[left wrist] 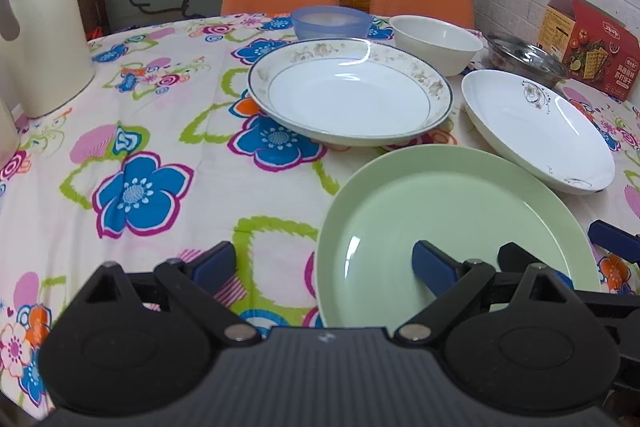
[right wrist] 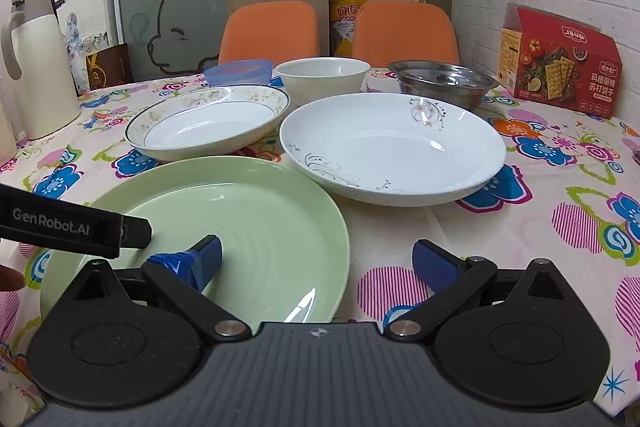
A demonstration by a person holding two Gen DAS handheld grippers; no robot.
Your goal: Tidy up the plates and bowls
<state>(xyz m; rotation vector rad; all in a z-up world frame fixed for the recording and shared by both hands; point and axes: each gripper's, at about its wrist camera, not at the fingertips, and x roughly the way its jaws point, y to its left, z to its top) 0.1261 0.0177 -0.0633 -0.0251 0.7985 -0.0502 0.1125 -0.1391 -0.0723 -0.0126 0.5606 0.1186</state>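
Three plates are counted on the bench (right wrist: 520, 227), which is covered by a flowered cloth. The green plate (right wrist: 240, 227) is set nearest, and nothing is seen in it. Behind it to the left a white plate with a dark rim line and brown flower band (right wrist: 208, 123) is placed; to the right a white plate with a fine floral sprig (right wrist: 392, 147) is placed, its rim just beside the green one. Both are seen empty.

Three bowls are counted behind the plates: a blue translucent bowl (right wrist: 238, 71), a white bowl (right wrist: 322, 77) and a metal bowl (right wrist: 444, 81). What the blue and metal bowls hold cannot be told.

The left tool (left wrist: 324, 265) is held wide, one blue finger over the cloth and the other over the green plate; nothing is gripped. The right tool (right wrist: 316, 261) is likewise spread wide and empty, its left finger over the green plate.

Further out, a cream jug (right wrist: 36, 67), a red cracker box (right wrist: 560, 67) and two orange chairs (right wrist: 272, 31) are seen.
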